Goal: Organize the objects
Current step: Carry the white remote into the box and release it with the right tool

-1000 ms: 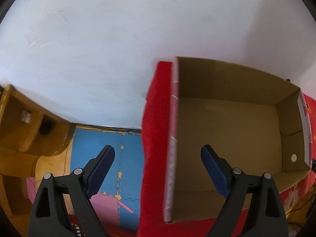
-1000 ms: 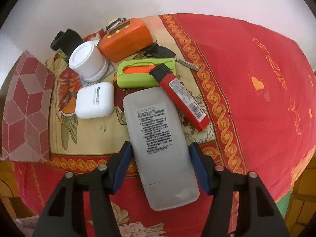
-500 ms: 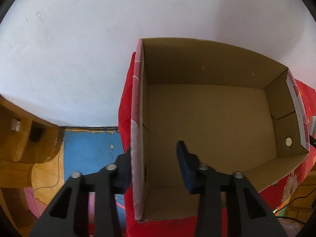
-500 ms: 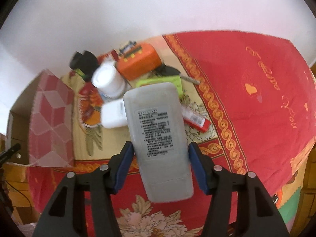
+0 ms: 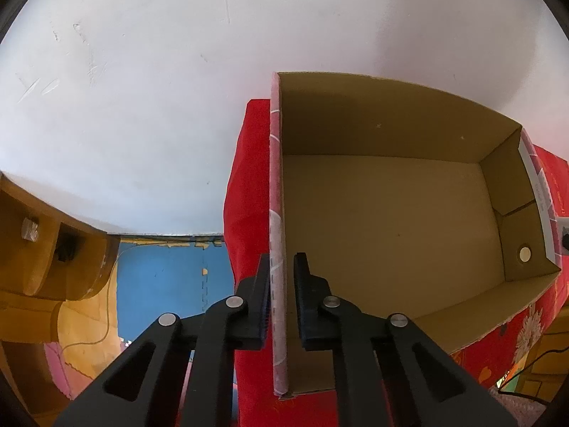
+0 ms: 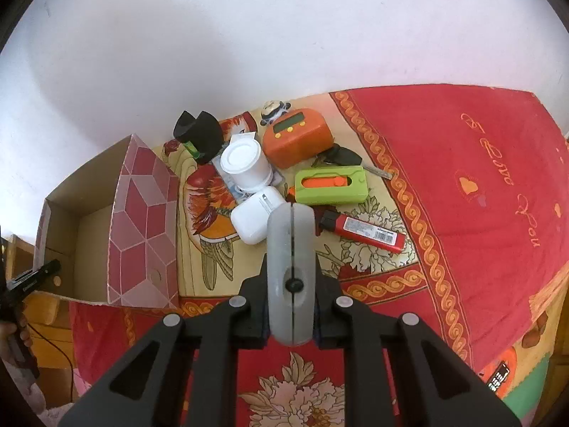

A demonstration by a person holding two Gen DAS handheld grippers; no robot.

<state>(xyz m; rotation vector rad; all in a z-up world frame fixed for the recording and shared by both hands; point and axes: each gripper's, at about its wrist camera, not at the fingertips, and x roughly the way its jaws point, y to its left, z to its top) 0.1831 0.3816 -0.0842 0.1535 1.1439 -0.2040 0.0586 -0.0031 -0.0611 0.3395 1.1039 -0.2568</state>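
1. Right claw (image 6: 291,306): jaws have just closed further and are now clamped on the grey remote control (image 6: 291,249). A second ago it lay flat, label up, among the clutter; now it is turned edge-on, seam facing the camera, lifted clear of the red cloth (image 6: 462,163).
2. Left claw (image 5: 281,306): jaws have just been closing from wide apart, and now pinch the left wall of the cardboard box (image 5: 391,220), one finger outside, one inside. Box is empty.
3. Meaning: remote is picked and the box is steadied. My read is that the next step is to carry it left and drop it in.
4. Pose: both claws point steeply down. Right one sits above the near edge of the pile; the box lies to its left, well apart.
5. Still on the cloth: white earbud case (image 6: 254,217), white tub (image 6: 245,167), orange timer (image 6: 297,135), green cutter (image 6: 329,185), red lighter (image 6: 366,229), car key (image 6: 343,158).
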